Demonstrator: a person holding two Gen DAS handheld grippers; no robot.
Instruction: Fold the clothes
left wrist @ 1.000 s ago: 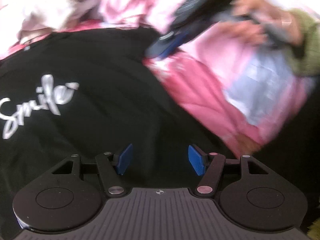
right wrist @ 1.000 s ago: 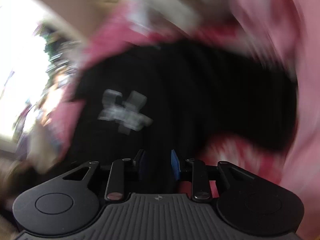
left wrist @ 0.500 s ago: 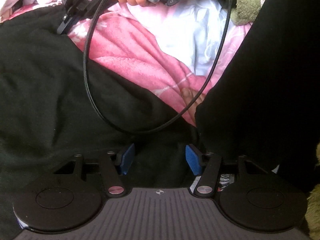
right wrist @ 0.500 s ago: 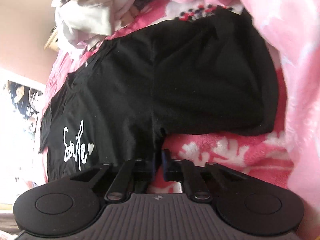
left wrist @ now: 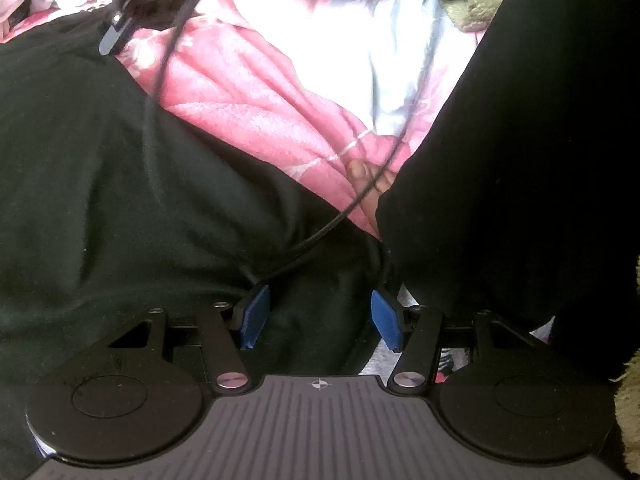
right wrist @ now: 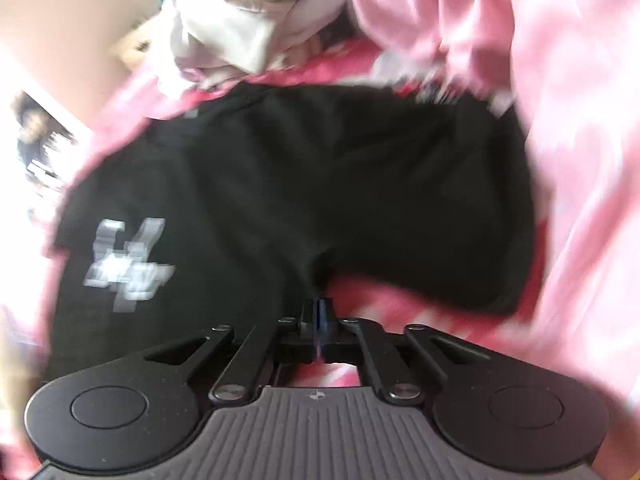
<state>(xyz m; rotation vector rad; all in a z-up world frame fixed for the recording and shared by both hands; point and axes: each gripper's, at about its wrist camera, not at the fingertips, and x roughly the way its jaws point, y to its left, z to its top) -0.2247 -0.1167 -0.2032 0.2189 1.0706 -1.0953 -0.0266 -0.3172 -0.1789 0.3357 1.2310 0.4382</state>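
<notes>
While most of both views is filled by the pink blanket (right wrist: 580, 160) w/ its paler pattern, the task's thing is the black tee (right wrist: 320, 184) spread flat on it, white script print (right wrist: 128, 264) toward the left in the right wrist view, far edge near a heap of pale clothes (right wrist: 240, 24). Next down in size: the person's black-clad leg (left wrist: 520, 140) at right of the left wrist view, then a black cable (left wrist: 160, 80) looping over the blanket. Right gripper (right wrist: 319, 316) has just been closing; its jaws are now pressed nearly together on the tee's near edge, at the notch where body meets sleeve, so fabric is pinched there. Left gripper (left wrist: 318, 316) has blue pads (left wrist: 256, 312) spread, black cloth lying between and under them, not squeezed. Key relation: the shirt lies ahead of and away from both sets of fingers, long axis running left-right across the right view. Right hand already has hold; left is over cloth but prob. needs to close before any lift & fold-over.
</notes>
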